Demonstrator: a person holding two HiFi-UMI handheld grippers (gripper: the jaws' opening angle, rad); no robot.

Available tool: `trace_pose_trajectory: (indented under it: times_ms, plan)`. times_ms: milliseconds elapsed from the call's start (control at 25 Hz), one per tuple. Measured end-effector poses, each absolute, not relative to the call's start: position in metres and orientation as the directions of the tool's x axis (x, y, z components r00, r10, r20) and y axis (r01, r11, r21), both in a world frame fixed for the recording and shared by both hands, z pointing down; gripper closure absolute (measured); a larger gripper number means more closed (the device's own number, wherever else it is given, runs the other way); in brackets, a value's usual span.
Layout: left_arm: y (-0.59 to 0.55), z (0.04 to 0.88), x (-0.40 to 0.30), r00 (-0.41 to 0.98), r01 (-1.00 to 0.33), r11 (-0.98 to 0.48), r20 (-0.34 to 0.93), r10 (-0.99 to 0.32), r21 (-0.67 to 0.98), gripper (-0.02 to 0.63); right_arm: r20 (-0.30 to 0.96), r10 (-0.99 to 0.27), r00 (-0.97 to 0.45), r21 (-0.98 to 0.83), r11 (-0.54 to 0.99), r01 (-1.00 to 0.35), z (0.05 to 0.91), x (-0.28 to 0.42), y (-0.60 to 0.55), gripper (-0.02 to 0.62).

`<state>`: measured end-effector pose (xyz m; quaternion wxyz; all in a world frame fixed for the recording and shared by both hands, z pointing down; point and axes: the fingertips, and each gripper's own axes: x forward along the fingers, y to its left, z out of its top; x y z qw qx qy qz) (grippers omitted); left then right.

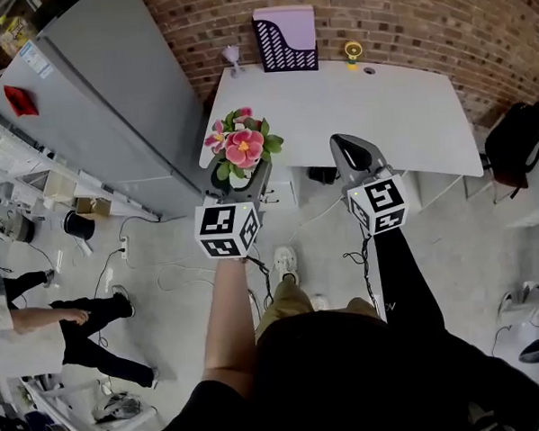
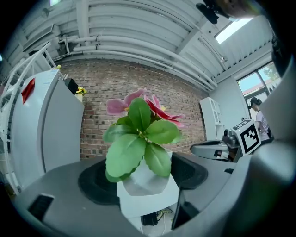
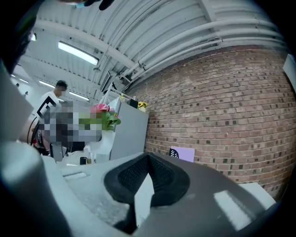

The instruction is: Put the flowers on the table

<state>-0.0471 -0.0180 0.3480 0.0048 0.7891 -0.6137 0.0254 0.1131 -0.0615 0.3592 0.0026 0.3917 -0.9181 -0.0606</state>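
A white pot (image 2: 144, 184) of pink flowers (image 1: 241, 145) with green leaves is held up in the air, with my left gripper (image 1: 244, 181) shut on the pot. It hangs over the floor just off the near left corner of the white table (image 1: 354, 106). In the left gripper view the pot sits squeezed between the two dark pads and the leaves (image 2: 138, 143) fill the middle. My right gripper (image 1: 345, 148) is beside it to the right, near the table's front edge, shut with nothing in it. In the right gripper view its pads (image 3: 159, 178) meet.
On the table's far edge stand a purple file holder (image 1: 285, 38), a small yellow flower (image 1: 353, 51) and a small purple ornament (image 1: 232, 55). A grey cabinet (image 1: 110, 92) stands left of the table. A black bag (image 1: 516, 143) lies right. A seated person (image 1: 68, 322) and cables (image 1: 174, 278) occupy the floor.
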Motion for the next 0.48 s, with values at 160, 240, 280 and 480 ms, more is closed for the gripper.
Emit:
trace_pose_trajectory:
  times_ms: [160, 240, 280, 480]
  plan:
    - [-0.051, 0.351, -0.057, 0.238, -0.969, -0.240, 0.052, -0.970, -0.051, 0.272, -0.050, -0.716, -0.696, 0.109, 0.689, -0.717, 0.359, 0.098, -0.095, 0.595]
    - [-0.072, 0.352, -0.063, 0.250, -0.967, -0.251, 0.048, -0.967, -0.033, 0.272, -0.047, -0.712, -0.700, 0.113, 0.693, -0.712, 0.361, 0.087, -0.114, 0.595]
    - [-0.084, 0.352, -0.066, 0.255, -0.966, -0.257, 0.045, -0.966, -0.025, 0.272, -0.046, -0.711, -0.701, 0.113, 0.694, -0.711, 0.362, 0.082, -0.125, 0.595]
    - [-0.152, 0.355, -0.089, 0.273, -0.962, -0.274, 0.046, -0.961, -0.019, 0.272, -0.052, -0.723, -0.688, 0.107, 0.681, -0.724, 0.361, 0.059, -0.189, 0.595]
